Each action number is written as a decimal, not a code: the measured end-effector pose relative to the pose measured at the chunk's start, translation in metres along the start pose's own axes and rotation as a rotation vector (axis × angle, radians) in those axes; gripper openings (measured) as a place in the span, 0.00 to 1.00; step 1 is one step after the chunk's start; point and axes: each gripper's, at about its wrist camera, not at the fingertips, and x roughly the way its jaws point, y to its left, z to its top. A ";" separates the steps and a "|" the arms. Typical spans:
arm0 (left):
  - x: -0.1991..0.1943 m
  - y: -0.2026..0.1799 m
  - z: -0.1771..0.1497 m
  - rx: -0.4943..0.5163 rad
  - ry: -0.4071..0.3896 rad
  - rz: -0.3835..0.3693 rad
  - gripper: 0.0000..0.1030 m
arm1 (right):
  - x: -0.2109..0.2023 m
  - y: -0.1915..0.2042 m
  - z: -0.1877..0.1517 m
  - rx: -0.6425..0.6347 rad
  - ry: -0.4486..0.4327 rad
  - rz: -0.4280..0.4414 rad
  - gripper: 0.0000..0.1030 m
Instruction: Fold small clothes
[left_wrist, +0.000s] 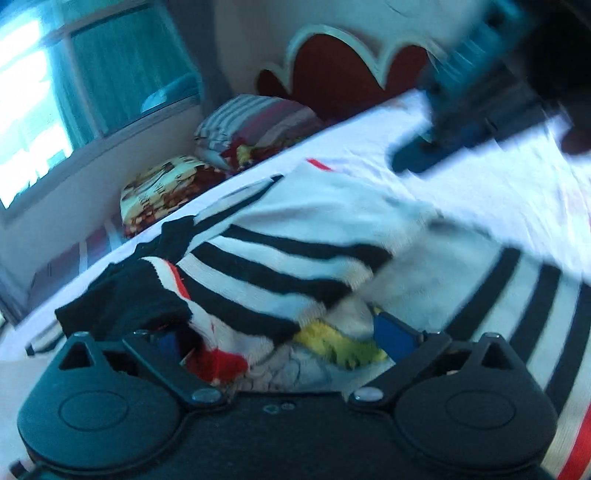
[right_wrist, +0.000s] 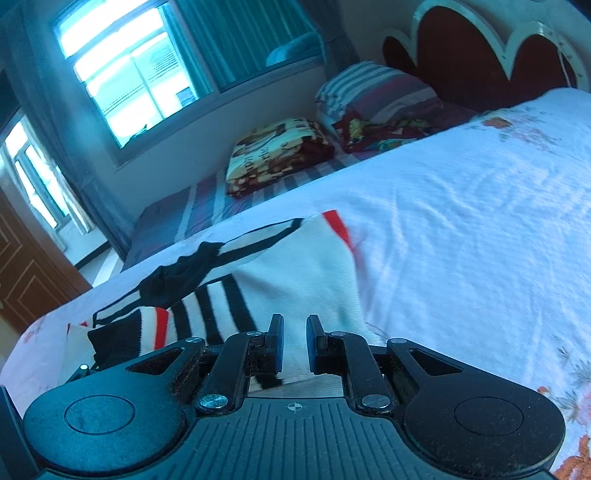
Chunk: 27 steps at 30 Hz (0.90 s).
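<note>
A small white garment (left_wrist: 314, 236) with black stripes, red trim and a black collar lies on the bed. My left gripper (left_wrist: 284, 343) is open, its blue pads wide apart, with bunched cloth between them, red and yellow print showing. My right gripper (right_wrist: 295, 343) hovers over the garment's white part (right_wrist: 306, 266); its jaws stand narrowly apart with nothing between them. The right gripper also shows blurred in the left wrist view (left_wrist: 461, 110), above the bed at the upper right.
The white floral bedsheet (right_wrist: 461, 221) stretches right. A folded patterned blanket (right_wrist: 277, 155) and striped pillows (right_wrist: 373, 92) lie on the far side. A red headboard (right_wrist: 480, 55) stands behind, and windows (right_wrist: 122, 74) fill the left wall.
</note>
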 end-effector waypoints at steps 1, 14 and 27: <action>-0.003 0.003 -0.001 -0.024 -0.008 0.002 0.97 | 0.001 0.003 0.000 -0.008 0.000 0.003 0.12; -0.006 0.019 0.012 -0.321 -0.030 0.009 0.86 | -0.014 -0.006 -0.006 0.008 -0.021 -0.024 0.12; 0.012 -0.007 0.034 -0.284 0.034 0.035 0.82 | -0.027 -0.031 -0.008 0.043 -0.030 -0.041 0.12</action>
